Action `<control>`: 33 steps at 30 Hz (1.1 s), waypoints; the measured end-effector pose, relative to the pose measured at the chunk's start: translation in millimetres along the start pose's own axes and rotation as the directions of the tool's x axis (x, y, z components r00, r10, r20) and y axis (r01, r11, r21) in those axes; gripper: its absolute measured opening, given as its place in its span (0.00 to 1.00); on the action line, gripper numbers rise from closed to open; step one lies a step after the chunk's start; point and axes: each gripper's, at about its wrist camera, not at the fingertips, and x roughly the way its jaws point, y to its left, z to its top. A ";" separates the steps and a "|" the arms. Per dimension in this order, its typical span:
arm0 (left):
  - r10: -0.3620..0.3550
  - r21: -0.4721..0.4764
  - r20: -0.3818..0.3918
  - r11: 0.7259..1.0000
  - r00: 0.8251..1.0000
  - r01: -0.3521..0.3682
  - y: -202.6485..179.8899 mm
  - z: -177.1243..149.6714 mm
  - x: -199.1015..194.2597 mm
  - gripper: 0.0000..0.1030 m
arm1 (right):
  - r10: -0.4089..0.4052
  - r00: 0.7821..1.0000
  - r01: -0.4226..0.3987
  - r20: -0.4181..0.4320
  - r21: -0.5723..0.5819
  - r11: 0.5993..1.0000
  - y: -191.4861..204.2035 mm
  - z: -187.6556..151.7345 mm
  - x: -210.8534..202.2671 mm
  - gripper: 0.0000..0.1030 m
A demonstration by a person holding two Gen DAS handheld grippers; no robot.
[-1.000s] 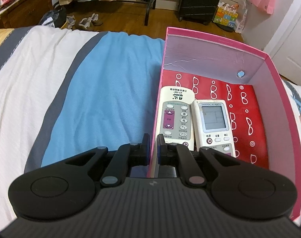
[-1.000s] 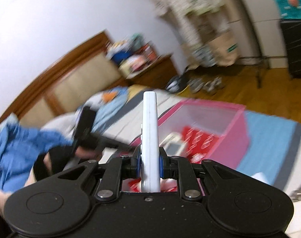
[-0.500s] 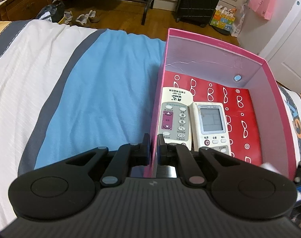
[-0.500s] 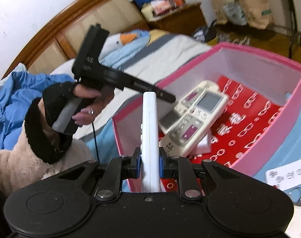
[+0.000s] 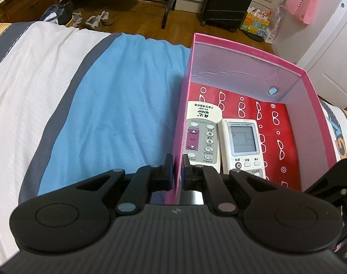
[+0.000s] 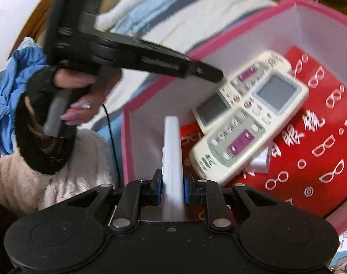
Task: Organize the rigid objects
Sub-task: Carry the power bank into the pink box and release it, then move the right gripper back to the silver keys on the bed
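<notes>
Left wrist view shows us our left gripper [image 5: 177, 167] pinched shut on the near side wall of the pink box [image 5: 253, 52], one finger outside the wall and one inside it. We take that box as our landmark: it sits on the striped bedspread [image 5: 109, 105], whose blue band lies just outside the box's left wall. Inside the box, on its red floor printed with white glasses, two cream remotes lie side by side against the wall we hold. The purple-button remote [image 5: 202, 137] is the one touching that wall, and the screen remote [image 5: 243, 143] lies just beside it, nearer the box's middle. Beyond the box's far wall we see wooden floor and a black suitcase [image 5: 228, 0]. From the right wrist view, our right gripper [image 6: 172, 190] hovers over the box's near corner with a white remote [image 6: 172, 150] standing on edge between its blue pads; the jaws are easing apart, yet the pads seem to touch the remote's sides, though blur makes this hard to judge. The remote's far end points down into the box, near the two cream remotes, which here lie partly overlapped. Outside the box's left wall, a hand [image 6: 78, 100] in a fluffy sleeve grips the other tool's handle.
</notes>
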 end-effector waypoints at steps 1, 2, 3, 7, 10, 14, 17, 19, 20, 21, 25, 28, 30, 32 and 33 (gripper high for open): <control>-0.003 -0.003 0.000 1.000 1.000 0.003 0.5 0.1 0.0 0.05 | 0.002 1.000 -0.002 -0.008 0.004 1.000 -0.8 -0.4 1.6 0.24; -0.005 -0.005 -0.001 1.000 1.000 0.005 1.0 0.4 0.4 0.05 | 0.001 1.000 -0.001 -0.009 -0.001 1.000 0.8 -1.6 2.0 0.25; -0.007 -0.008 -0.001 1.000 1.000 0.007 1.5 0.7 0.6 0.05 | 0.001 1.000 -0.001 -0.010 -0.007 1.000 2.8 -2.6 1.7 0.26; -0.005 -0.003 -0.002 1.000 1.000 0.005 0.9 0.8 0.8 0.05 | -0.028 0.999 0.028 0.017 -0.021 0.999 9.9 -6.3 -5.5 0.34; -0.004 -0.003 -0.001 1.000 1.000 0.004 0.8 0.8 0.6 0.05 | -0.044 0.995 0.043 0.088 0.005 0.999 12.9 -10.5 -25.6 0.35; -0.002 -0.003 -0.002 1.000 1.000 0.002 -0.6 0.8 0.1 0.05 | -0.108 0.973 0.103 0.204 0.034 0.994 24.2 -29.0 -62.3 0.35; 0.000 -0.003 -0.002 1.000 1.000 0.000 -1.3 0.9 -0.1 0.05 | -0.155 0.940 0.137 0.305 0.079 0.987 32.4 -50.0 -94.2 0.37; 0.002 -0.002 -0.002 1.000 1.000 -0.002 -2.0 0.8 -0.2 0.05 | -0.213 0.905 0.177 0.369 0.130 0.976 32.2 -65.0 -119.5 0.39; 0.003 -0.002 -0.002 1.000 1.000 -0.003 -2.4 1.0 -0.2 0.05 | -0.246 0.885 0.198 0.395 0.161 0.967 33.6 -74.8 -129.7 0.40; 0.005 -0.001 -0.002 1.000 1.000 -0.005 -3.0 1.0 -0.5 0.05 | -0.290 0.863 0.225 0.414 0.198 0.954 32.5 -84.8 -139.0 0.40; 0.015 0.006 -0.003 1.000 1.000 -0.015 -4.9 -0.1 -1.2 0.05 | -0.431 0.795 0.300 0.427 0.341 0.891 17.0 -118.6 -166.3 0.41; 0.017 0.006 -0.005 1.000 1.000 -0.017 -5.5 -0.5 -2.1 0.05 | -0.514 0.761 0.363 0.396 0.397 0.843 1.1 -138.5 -173.8 0.41; 0.023 0.008 -0.005 1.000 1.000 -0.023 -6.4 -0.4 -2.0 0.05 | -0.550 0.751 0.400 0.364 0.411 0.819 -8.3 -144.8 -168.7 0.41; 0.029 0.007 -0.006 1.000 1.000 -0.029 -6.8 0.3 -1.6 0.05 | -0.575 0.747 0.399 0.335 0.465 0.790 -24.2 -148.5 -163.4 0.41; 0.032 0.010 -0.004 0.999 0.999 -0.032 -7.5 0.1 -1.8 0.05 | -0.580 0.746 0.394 0.328 0.485 0.781 -29.3 -151.9 -160.9 0.41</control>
